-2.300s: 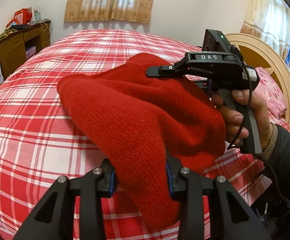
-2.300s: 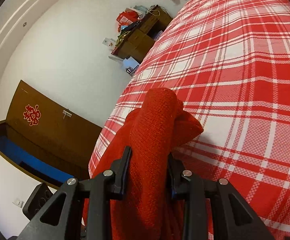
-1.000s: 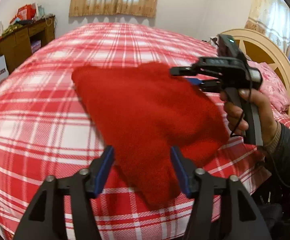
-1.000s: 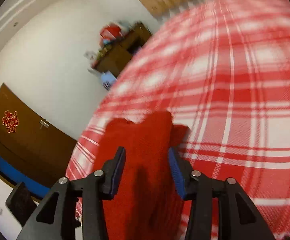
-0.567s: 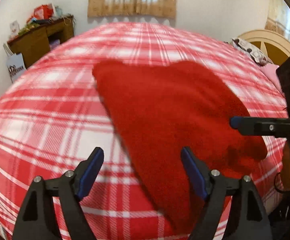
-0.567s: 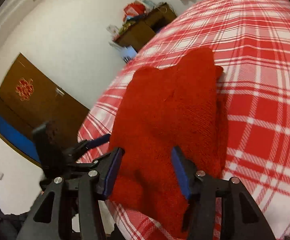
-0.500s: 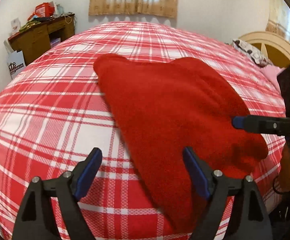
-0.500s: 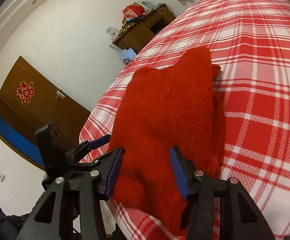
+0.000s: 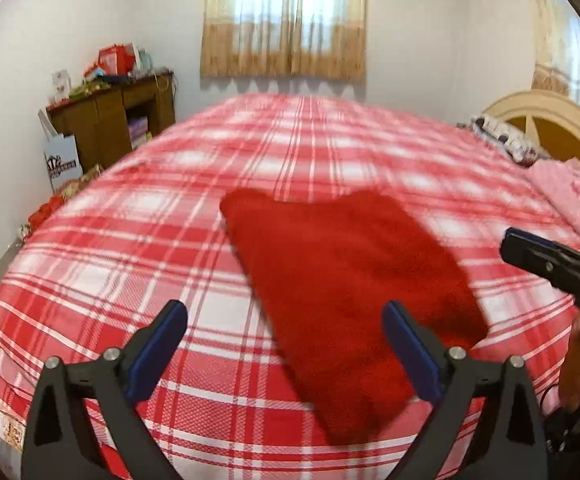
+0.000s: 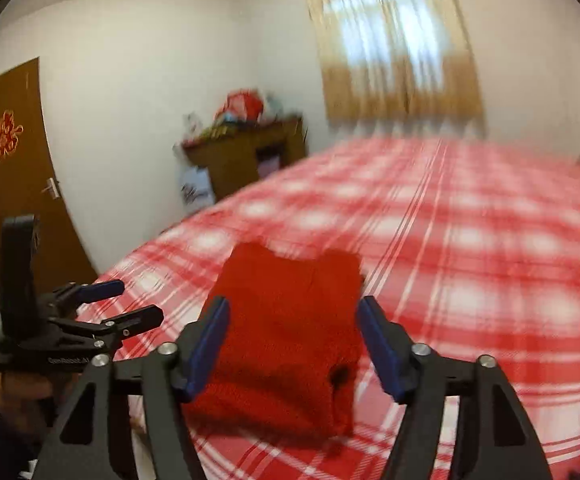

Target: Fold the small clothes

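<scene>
A folded red knitted garment (image 9: 342, 280) lies flat on the red-and-white checked bed (image 9: 137, 248), near its front edge. My left gripper (image 9: 285, 320) hovers just above and in front of it, its jaws opening wide with nothing pressed between the blue pads. In the right wrist view the same red garment (image 10: 290, 328) lies ahead of my right gripper (image 10: 292, 316), whose jaws are also opening and hold nothing. The right gripper (image 9: 538, 254) shows at the right edge of the left wrist view; the left gripper (image 10: 129, 304) shows at the left of the right wrist view.
A brown cabinet (image 9: 109, 124) with clutter on top and a white bag (image 9: 62, 162) stand left of the bed. A curtained window (image 9: 285, 20) is at the back, a cream headboard (image 9: 550, 128) and pink pillow (image 9: 570, 192) at the right. A brown door (image 10: 5, 184) stands at the left.
Both grippers let go of the red garment, opened and drew back and up. The garment now lies folded flat on the bed. The right gripper swung and rolled level.
</scene>
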### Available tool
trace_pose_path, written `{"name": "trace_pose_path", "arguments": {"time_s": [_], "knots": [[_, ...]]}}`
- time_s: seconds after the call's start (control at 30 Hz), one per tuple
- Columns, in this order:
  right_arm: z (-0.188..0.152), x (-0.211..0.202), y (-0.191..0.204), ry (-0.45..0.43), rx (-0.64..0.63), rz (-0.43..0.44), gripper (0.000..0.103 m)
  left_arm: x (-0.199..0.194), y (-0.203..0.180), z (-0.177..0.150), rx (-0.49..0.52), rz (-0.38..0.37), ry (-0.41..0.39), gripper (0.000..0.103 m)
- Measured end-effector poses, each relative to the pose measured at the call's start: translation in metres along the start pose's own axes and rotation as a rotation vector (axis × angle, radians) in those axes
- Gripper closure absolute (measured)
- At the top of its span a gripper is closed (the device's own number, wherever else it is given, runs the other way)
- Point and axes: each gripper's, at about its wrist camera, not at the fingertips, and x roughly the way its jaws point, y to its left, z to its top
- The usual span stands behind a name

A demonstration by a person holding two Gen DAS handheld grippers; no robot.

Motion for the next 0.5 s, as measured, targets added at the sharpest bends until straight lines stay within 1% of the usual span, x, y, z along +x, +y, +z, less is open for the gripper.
{"name": "trace_pose_path", "arguments": {"time_s": [0.07, 0.2, 0.37, 0.5], "knots": [[0.004, -0.013, 0.005, -0.03, -0.037, -0.031, 0.031, -0.009, -0.003, 0.007, 0.004, -0.011, -0.036, 0.003], [0.01, -0.026, 0.004, -0.05, -0.038, -0.033, 0.031, -0.02, -0.006, 0.017, 0.015, -0.029, -0.083, 0.003], [0.011, -0.034, 0.007, -0.056, -0.037, -0.047, 0.031, -0.024, -0.006, 0.019, 0.019, -0.033, -0.103, 0.002], [0.012, -0.037, 0.01, -0.055, -0.03, -0.041, 0.031, -0.025, -0.007, 0.019, 0.023, -0.04, -0.11, 0.003]]}}
